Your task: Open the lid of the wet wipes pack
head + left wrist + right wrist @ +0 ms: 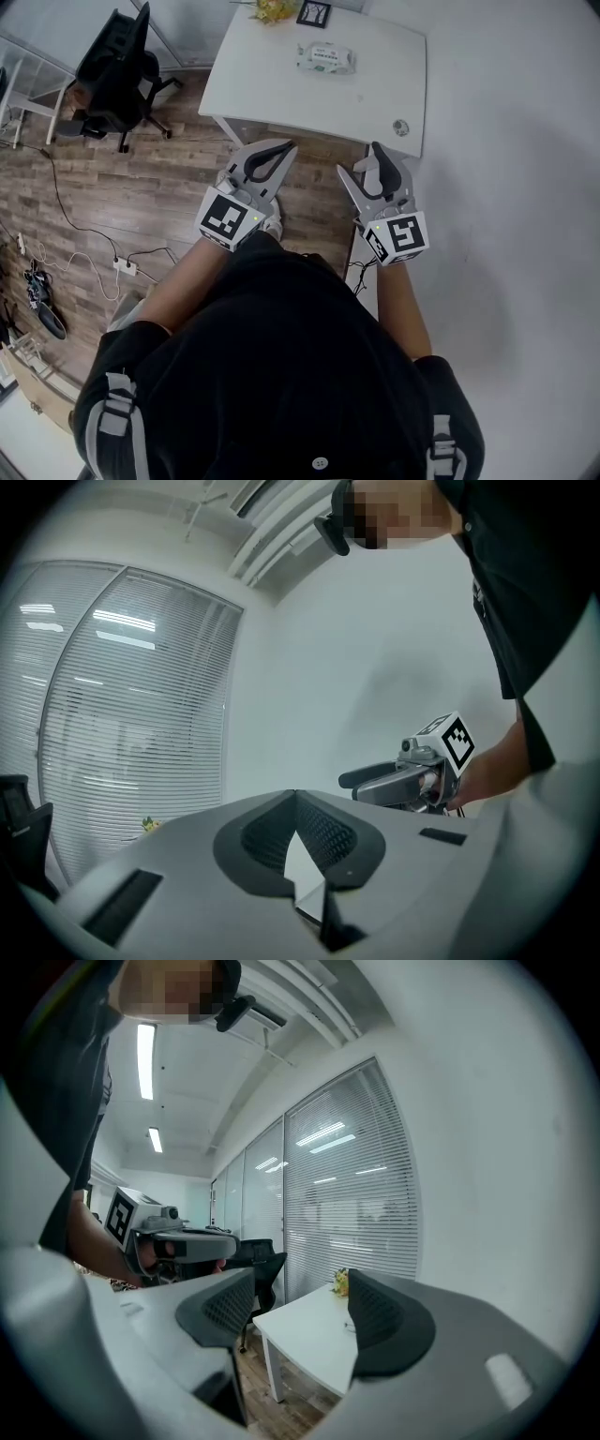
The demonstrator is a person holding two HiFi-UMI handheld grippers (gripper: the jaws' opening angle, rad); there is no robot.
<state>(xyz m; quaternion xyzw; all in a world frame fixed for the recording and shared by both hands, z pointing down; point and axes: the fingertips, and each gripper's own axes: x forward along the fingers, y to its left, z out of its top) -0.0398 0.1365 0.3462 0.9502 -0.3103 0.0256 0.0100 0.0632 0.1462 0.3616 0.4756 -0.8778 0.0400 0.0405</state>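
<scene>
wet wipes pack [325,58] lies flat on the far half of the white counter [272,80], well apart from both tongs and straight ahead of me, roughly on the line between them. its long axis runs left to right across the head view, along the counter's far edge, so i'd judge the coming move is a plain reach forward and down. left tongs [279,150] and right tongs [366,167] hang near my body over the wood floor, short of the counter's near edge. neither is clearly nearer the pack, call it even. in the left gripper view the left tongs are closed tip to tip with nothing between them. in the right gripper view the right tongs stand wide and empty, with the counter's corner showing through the gap. my guess is right is readier for the lid, and left would have to part or just press the pack down. hard to make out: the lid itself. the pack is small in the head view; i see pale wrap with greenish print but not the flap, hinge side or tab. the left gripper view shows only wall and blinds [122,714], no pack, and i can't pick it out in the right gripper view either. flowers [272,9] and a picture frame [313,13] sit just beyond the pack, worth minding on the reach.
</scene>
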